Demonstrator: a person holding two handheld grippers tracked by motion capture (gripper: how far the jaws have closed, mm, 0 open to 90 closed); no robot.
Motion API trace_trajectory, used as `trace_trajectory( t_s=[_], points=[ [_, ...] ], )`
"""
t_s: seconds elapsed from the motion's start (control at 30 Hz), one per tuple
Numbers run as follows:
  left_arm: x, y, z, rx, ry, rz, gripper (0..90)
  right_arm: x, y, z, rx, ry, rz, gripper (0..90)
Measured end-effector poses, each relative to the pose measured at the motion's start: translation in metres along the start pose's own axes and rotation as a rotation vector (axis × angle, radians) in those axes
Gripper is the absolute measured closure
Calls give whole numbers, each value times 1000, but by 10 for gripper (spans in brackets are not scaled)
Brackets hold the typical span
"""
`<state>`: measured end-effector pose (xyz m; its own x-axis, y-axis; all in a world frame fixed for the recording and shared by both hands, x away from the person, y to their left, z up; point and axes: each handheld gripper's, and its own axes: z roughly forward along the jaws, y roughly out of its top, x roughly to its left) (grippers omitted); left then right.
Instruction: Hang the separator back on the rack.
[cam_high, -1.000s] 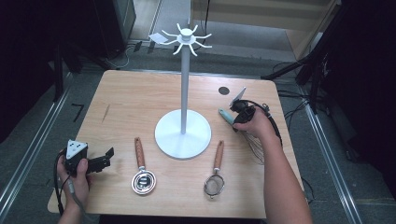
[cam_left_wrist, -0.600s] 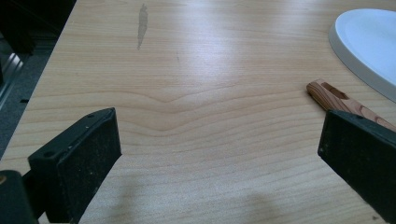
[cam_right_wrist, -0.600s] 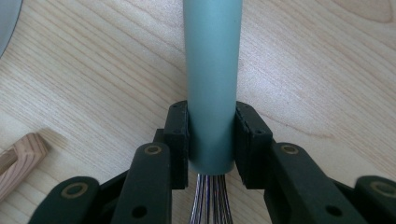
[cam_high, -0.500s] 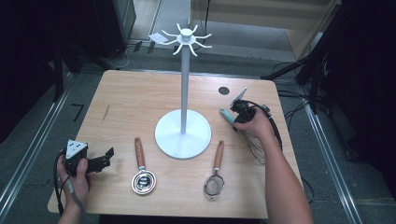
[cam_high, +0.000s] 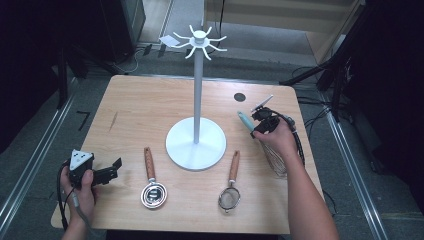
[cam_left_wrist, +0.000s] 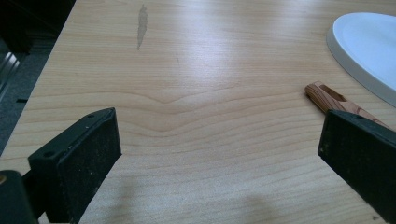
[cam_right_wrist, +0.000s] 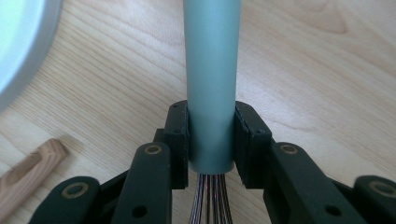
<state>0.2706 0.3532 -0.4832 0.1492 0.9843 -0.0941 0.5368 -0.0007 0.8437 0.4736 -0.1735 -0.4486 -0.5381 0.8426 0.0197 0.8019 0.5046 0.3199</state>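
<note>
Gripping whisk handle (cam_right_wrist: 212, 79) between right tongs (cam_right_wrist: 211, 140) | left tongs (cam_left_wrist: 219, 154) released

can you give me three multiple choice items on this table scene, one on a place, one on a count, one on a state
1. Where does the white stand rest?
A. near the middle of the table
B. at the table's left edge
C. on the floor

2. How many utensils with wooden handles lie on the table?
A. one
B. two
C. four

3. What is the right gripper doing?
A. hanging open
B. clamping a wooden handle
C. clamping the whisk by its grey-green handle

Answers: 1 A, its round base sits mid-table in the high view. 2 B, the round scoop and the strainer. 3 C, both pads press the handle in the right gripper view.
</note>
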Motion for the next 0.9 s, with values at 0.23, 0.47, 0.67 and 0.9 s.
trace_trajectory(
  t_s=[0.23, 0.47, 0.67, 0.9],
  points=[
    [0, 0, 0, -1, -1, 2, 0, 0, -9, -17, -99, 3, 3, 712],
    [0, 0, 0, 0, 1, 3, 0, 2, -18, -33, -198, -5, -3, 712],
    [0, 0, 0, 0, 1, 3, 0, 4, -26, -48, -309, 10, 3, 712],
    [0, 0, 0, 0, 2, 2, 0, 10, -34, -58, -421, 11, -7, 712]
  ],
)
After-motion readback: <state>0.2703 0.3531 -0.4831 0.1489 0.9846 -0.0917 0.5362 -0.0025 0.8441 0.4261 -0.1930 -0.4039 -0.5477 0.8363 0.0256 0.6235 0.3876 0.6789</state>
